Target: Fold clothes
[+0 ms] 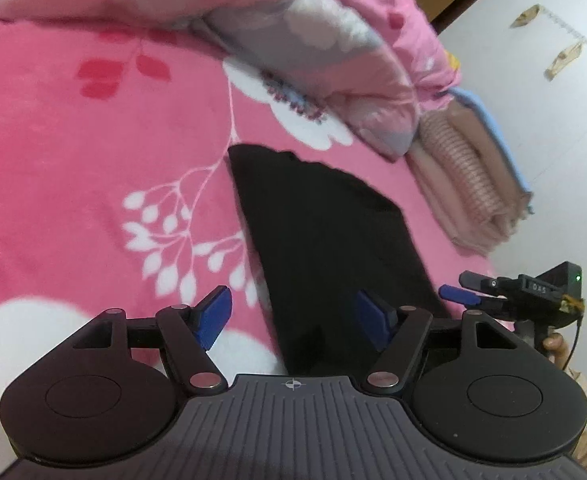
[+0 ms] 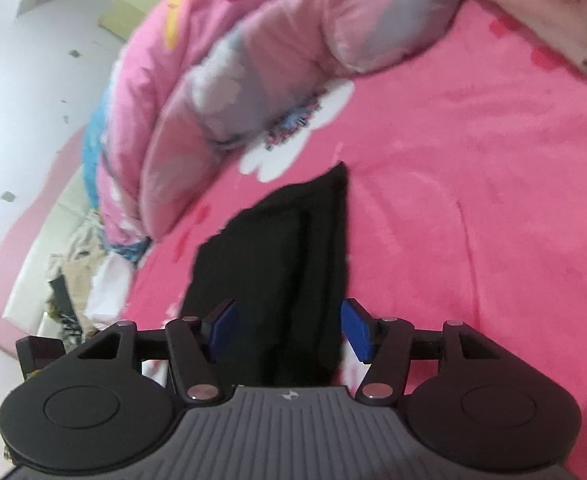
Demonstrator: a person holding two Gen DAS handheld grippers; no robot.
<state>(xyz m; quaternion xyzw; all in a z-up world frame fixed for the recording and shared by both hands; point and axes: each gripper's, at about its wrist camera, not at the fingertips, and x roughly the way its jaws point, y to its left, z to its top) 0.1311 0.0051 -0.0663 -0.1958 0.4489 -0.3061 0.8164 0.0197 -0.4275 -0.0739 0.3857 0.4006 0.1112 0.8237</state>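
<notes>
— Where is the clothing now?

— The black garment (image 1: 325,232) lies flat on the pink bed cover (image 1: 73,152), which has white flowers and leaves printed on it. It is folded into a long narrow shape (in the right wrist view one more layer lies on top of it, I think, but the black cloth shows few details).

— And the claws, what do they do?

— The left claw (image 1: 293,322) is open, its blue pads (image 1: 213,320) are wide apart and nothing is between them. It hangs over the near end of the garment. The right claw (image 2: 289,330) is open too, and its pads (image 2: 355,334) stand at both sides of the near end of the same garment. Whether they touch the cloth, I cannot tell.

— Is the right claw visible from the left side?

— Yes, at the right edge of the left wrist view, with a hand (image 1: 555,346) that holds it, just beside the garment.

— What else is on the bed?

— A pink and grey quilt (image 1: 313,40) is bunched at the far side, well apart from the claws. Beside it is a stack of folded beige blankets (image 1: 469,184), near the white wall (image 1: 553,100).
</notes>
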